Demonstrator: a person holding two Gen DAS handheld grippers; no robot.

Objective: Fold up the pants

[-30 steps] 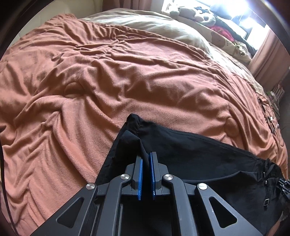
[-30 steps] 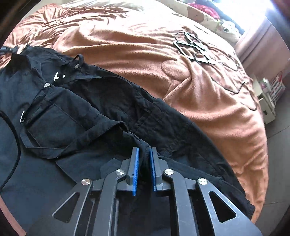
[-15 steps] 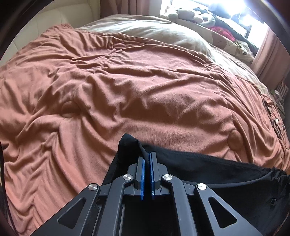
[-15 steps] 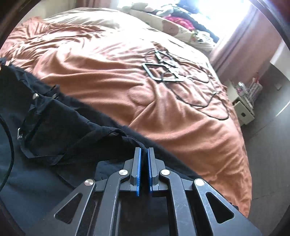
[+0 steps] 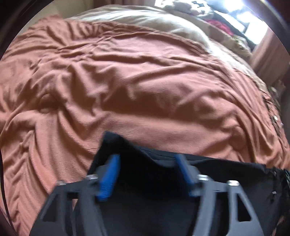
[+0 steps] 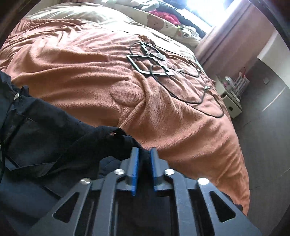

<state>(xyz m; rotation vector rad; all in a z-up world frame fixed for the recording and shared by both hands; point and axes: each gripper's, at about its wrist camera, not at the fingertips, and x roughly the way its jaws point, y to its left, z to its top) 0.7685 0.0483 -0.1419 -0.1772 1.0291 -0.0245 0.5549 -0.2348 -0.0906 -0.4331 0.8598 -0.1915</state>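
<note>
The black pants (image 5: 226,174) lie on the orange blanket (image 5: 126,81), and a corner of the cloth rises between the spread blue pads (image 5: 108,174) of my left gripper (image 5: 146,157). Its jaws are opening wide and no longer pinch the cloth. In the right wrist view the pants (image 6: 45,136) spread to the left, showing a pocket, a strap and snap buttons. My right gripper (image 6: 144,149) hangs over their edge. Its jaws are opening, and dark cloth still sits in the narrow gap between the pads.
Black cables and wire frames (image 6: 150,63) lie on the blanket (image 6: 81,63) at the far right of the bed. Beige pillows (image 6: 87,14) and heaped clothes are at the head. A small white stand (image 6: 231,99) is on the floor beyond the bed's right edge.
Both grippers were shut on the black cloth. The left one has sprung wide apart and the right one has parted slightly. Both views have shifted further over the bed.
</note>
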